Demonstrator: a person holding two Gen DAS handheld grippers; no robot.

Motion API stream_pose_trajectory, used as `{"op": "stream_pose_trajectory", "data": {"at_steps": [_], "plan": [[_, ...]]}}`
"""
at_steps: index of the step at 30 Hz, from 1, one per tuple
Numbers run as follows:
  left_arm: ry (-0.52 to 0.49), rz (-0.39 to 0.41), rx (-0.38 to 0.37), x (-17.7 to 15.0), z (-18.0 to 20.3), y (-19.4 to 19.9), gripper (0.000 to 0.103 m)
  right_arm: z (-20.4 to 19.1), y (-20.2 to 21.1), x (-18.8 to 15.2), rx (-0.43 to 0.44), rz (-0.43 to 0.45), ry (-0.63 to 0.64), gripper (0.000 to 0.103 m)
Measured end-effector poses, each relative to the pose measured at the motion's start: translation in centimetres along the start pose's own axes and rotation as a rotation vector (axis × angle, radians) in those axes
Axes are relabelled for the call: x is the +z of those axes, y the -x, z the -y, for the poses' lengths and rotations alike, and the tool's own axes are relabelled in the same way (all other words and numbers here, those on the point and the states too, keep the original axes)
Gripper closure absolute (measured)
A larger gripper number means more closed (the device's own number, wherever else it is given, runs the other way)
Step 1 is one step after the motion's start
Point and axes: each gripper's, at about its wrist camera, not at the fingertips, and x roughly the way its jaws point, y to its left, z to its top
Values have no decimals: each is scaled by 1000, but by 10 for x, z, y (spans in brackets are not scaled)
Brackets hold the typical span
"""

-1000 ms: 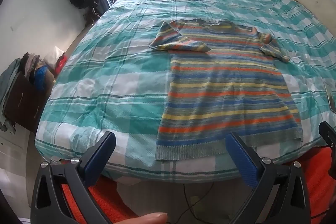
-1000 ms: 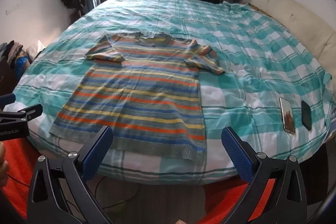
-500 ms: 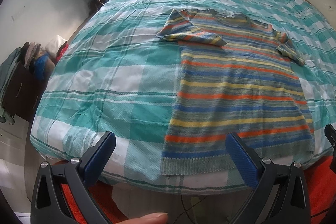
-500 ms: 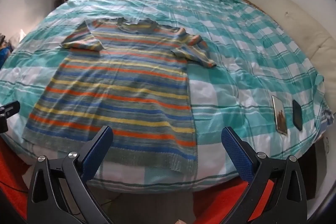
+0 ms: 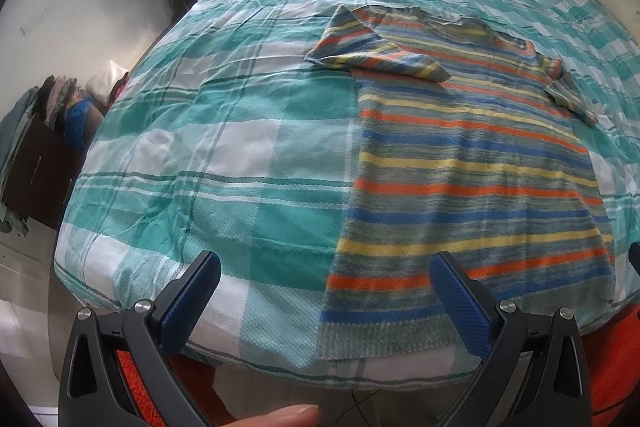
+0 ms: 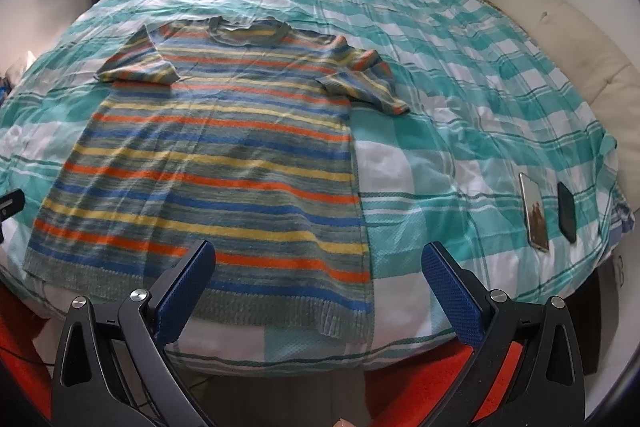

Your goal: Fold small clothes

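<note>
1. Your striped sweater (image 6: 216,155) lies flat and unfolded on the checked bedspread (image 6: 460,75), hem at the near edge of the bed, neckline toward the far side.
2. Both short sleeves are spread out from the sweater; the left sleeve (image 5: 372,51) is creased over onto the chest.
3. Your left gripper (image 5: 326,291) is spread wide and holds nothing; it hovers off the bed, over the sweater's near left hem corner, not touching the knit.
4. Your right gripper (image 6: 318,279) is likewise spread wide and empty, over the sweater's near right hem corner, clear of the fabric.
5. 2 phones (image 6: 534,211) lie side by side on the bedspread, well to the right of the sweater.
6. A fingertip (image 5: 280,415) shows below your left gripper.
</note>
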Motion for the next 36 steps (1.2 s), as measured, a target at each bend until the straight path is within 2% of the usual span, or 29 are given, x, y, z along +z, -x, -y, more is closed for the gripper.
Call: {"op": "stream_pose_trajectory", "data": {"at_steps": [6, 9, 13, 15, 18, 20, 25, 36], "plan": [[13, -3, 11, 10, -12, -18, 0, -1, -11, 4, -10, -13, 7, 0], [7, 23, 30, 19, -23, -30, 0, -1, -18, 6, -7, -17, 8, 0], [10, 62, 99, 49, -50, -57, 0, 3, -32, 12, 82, -17, -7, 0], [33, 87, 130, 68, -72, -71, 0, 5, -35, 19, 98, 6, 4, 0], [76, 111, 170, 91, -98, -99, 0, 10, -40, 33, 52, 64, 35, 0], [98, 86, 196, 99, -112, -125, 0, 13, -47, 41, 13, 65, 44, 0], [137, 36, 155, 94, -130, -167, 0, 20, -60, 52, -40, 47, 12, 0], [175, 55, 110, 82, -130, -182, 0, 23, -77, 51, -56, 20, -9, 0]]}}
